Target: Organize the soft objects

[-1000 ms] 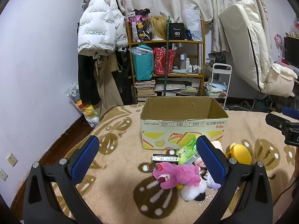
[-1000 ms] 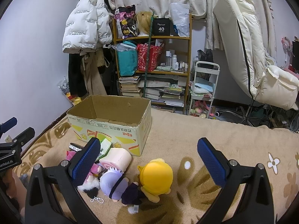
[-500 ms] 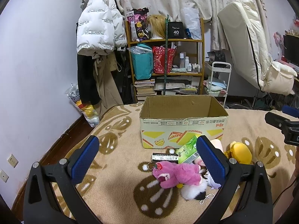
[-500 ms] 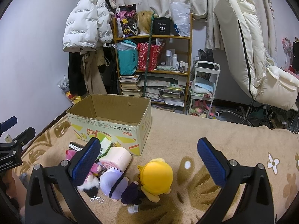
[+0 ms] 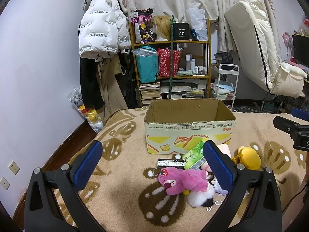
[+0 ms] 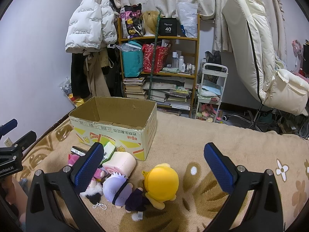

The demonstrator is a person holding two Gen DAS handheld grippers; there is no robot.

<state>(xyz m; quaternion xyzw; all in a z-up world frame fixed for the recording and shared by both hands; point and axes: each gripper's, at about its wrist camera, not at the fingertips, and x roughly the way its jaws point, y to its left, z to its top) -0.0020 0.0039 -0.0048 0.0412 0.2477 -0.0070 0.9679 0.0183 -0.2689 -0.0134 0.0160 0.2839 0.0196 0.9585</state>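
An open cardboard box (image 5: 190,128) (image 6: 115,123) stands on a beige blanket. In front of it lies a pile of soft toys: a pink plush bear (image 5: 183,181), a yellow round plush (image 5: 248,158) (image 6: 161,181), a white-and-black furry toy (image 5: 199,199), a purple-haired doll (image 6: 117,188), a pink roll cushion (image 6: 119,162) and a green tissue pack (image 5: 194,157). My left gripper (image 5: 152,163) hovers open above the bear. My right gripper (image 6: 153,165) hovers open above the yellow plush. Neither holds anything.
A black bar-shaped item (image 5: 171,163) lies by the box. Behind the blanket (image 6: 193,139) stand a cluttered wooden shelf (image 5: 170,61), hanging coats (image 5: 100,38), a white trolley (image 6: 211,89) and a cream recliner chair (image 6: 266,58). Bare blanket lies right of the toys.
Both grippers shifted only slightly; the scene sits a little lower in the left wrist view. Nothing was grasped or moved.
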